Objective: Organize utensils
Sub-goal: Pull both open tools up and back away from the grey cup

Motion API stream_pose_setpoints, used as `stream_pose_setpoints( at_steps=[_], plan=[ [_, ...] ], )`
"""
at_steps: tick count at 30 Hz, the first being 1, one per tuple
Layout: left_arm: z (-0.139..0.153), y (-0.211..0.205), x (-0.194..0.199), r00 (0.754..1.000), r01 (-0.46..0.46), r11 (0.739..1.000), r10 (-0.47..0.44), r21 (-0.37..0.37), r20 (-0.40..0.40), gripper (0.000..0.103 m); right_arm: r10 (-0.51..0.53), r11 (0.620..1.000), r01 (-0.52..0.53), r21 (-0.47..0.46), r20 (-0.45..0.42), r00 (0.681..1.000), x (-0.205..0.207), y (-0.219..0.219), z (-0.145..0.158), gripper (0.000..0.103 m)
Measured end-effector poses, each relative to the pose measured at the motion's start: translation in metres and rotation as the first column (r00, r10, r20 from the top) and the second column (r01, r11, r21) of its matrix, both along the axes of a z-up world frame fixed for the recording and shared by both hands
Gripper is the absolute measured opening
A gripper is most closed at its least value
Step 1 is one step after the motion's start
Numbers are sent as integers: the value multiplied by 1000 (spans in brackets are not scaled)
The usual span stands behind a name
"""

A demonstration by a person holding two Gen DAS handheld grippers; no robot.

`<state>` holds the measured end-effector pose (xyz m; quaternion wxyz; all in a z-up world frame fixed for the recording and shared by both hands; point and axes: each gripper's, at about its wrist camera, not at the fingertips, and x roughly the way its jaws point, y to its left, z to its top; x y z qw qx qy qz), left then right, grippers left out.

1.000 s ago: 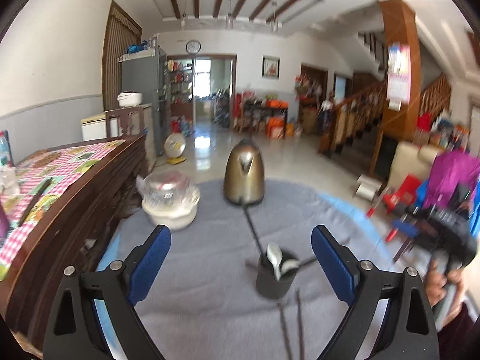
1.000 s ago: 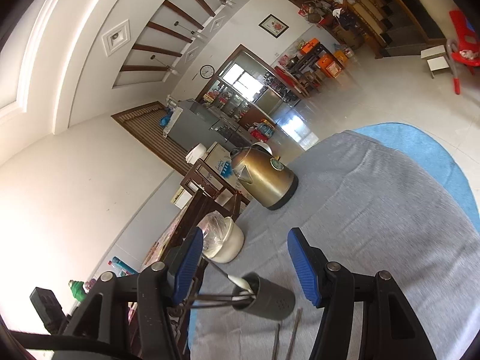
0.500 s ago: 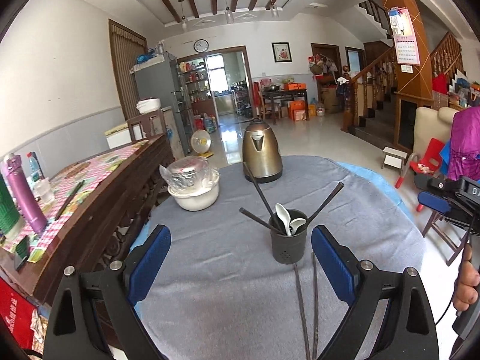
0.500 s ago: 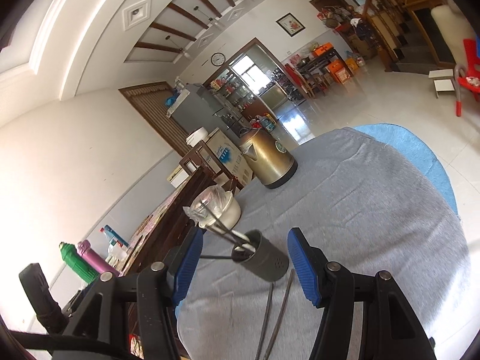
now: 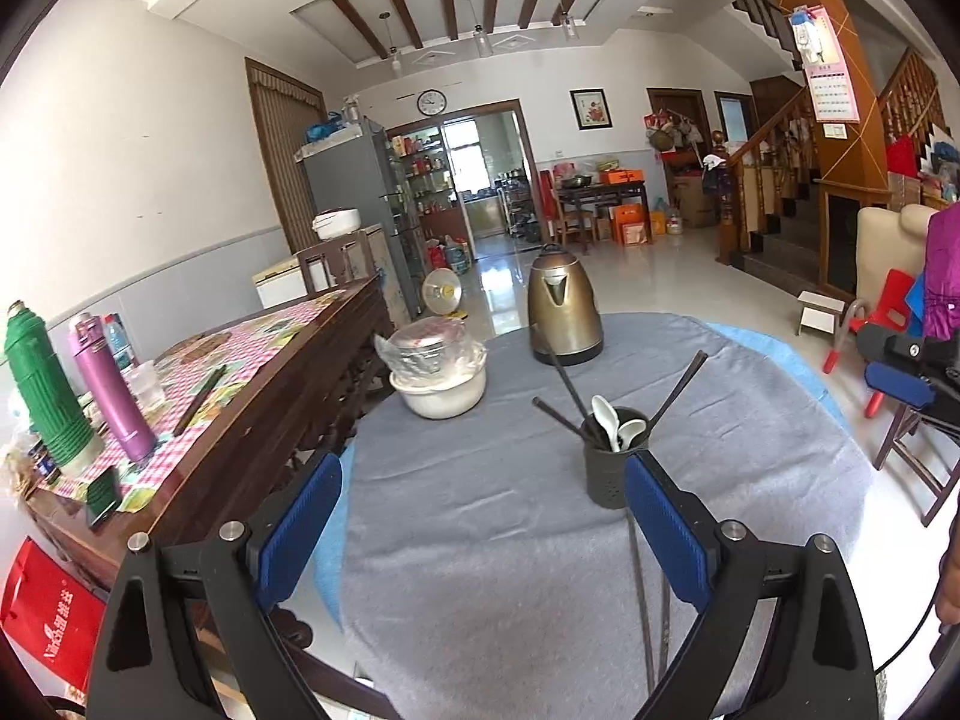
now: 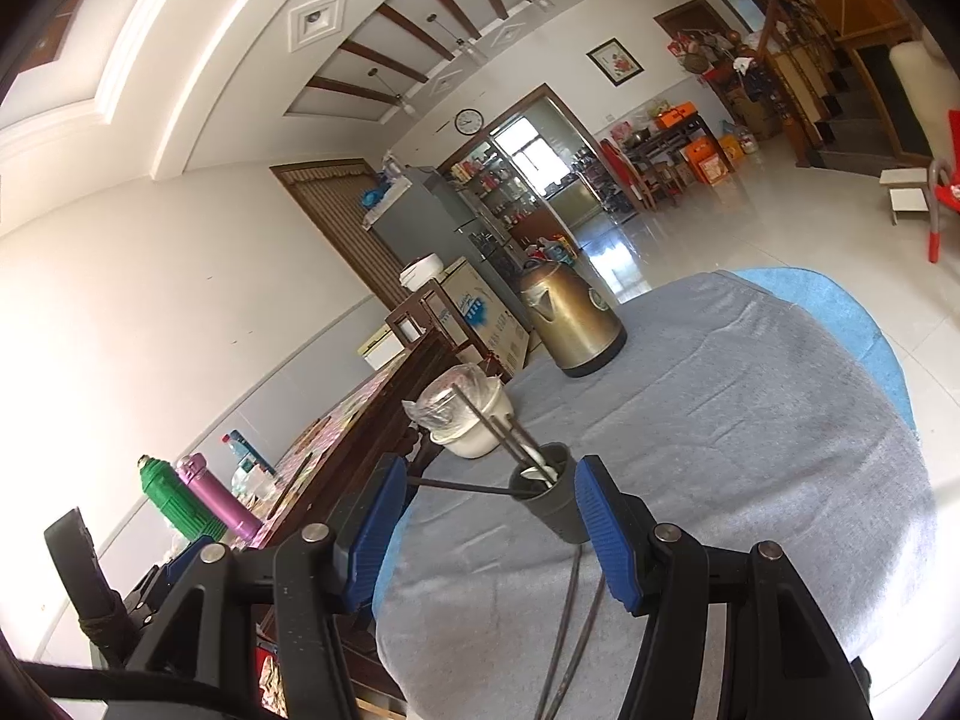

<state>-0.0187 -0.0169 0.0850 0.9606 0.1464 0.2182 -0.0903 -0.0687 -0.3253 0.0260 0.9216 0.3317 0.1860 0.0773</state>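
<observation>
**Q:** On the round table with the grey cloth [image 5: 480, 516], where does your task stand?

**A:** Your dark utensil holder [image 5: 613, 461] stands upright near the middle of the cloth. It already contains two white spoons [image 5: 615, 426] and several dark chopsticks [image 5: 567, 387] that lean outward. One pair of loose chopsticks [image 5: 651, 612] lies flat on the cloth just in front of the holder, pointing toward you. Judging by that, you are between pickups, with that last pair left to collect.

**Q:** What does the next move call for?

**A:** Probably a low, careful pinch. The sticks are thin, lie side by side and rest on soft fabric, so the pads must close across them without snagging the cloth. Then they need tipping upright over the holder's mouth.

**Q:** How do your claws stand?

**A:** Your left gripper [image 5: 480, 531] is spread wide, blue pads well apart, holding nothing and touching nothing. Your right gripper [image 6: 489, 531] is also spread wide and empty. From its camera the holder [image 6: 549, 501] sits between its pads, and the loose chopsticks [image 6: 576, 630] run toward the lower edge. I cannot tell whether the right-hand pad touches the holder.

**Q:** Anything else nearby?

**A:** A bronze kettle [image 5: 564, 315] and a covered white bowl [image 5: 441, 375] stand farther back.
</observation>
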Motion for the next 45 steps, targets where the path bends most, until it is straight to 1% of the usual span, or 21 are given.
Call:
stream_pose_setpoints(
  at_steps=[4, 9, 12, 16, 22, 29, 45],
  plan=[
    [2, 9, -11, 1000, -15, 1000, 15, 21, 1, 95, 16, 1000, -15, -3, 18, 1000, -12, 12, 11, 62],
    [0, 14, -9, 999, -36, 999, 35, 32, 15, 95, 32, 998, -30, -61, 34, 999, -21, 28, 20, 63],
    [-4, 18, -6, 999, -48, 998, 48, 28, -1, 95, 39, 997, -38, -70, 14, 999, -16, 33, 14, 63],
    [-8, 20, -6, 998, -61, 998, 61, 35, -1, 95, 46, 997, -46, -67, -12, 999, -10, 35, 5, 63],
    [-9, 24, -7, 997, -75, 997, 75, 32, 3, 95, 54, 996, -55, -75, -14, 998, -14, 40, 2, 63],
    [-15, 26, -7, 997, -76, 996, 77, 40, -14, 95, 65, 995, -68, -77, -36, 997, -13, 44, -9, 63],
    [-14, 24, -13, 997, -75, 996, 75, 39, -8, 95, 84, 994, -86, -74, -30, 996, -15, 50, -11, 63]
  ],
)
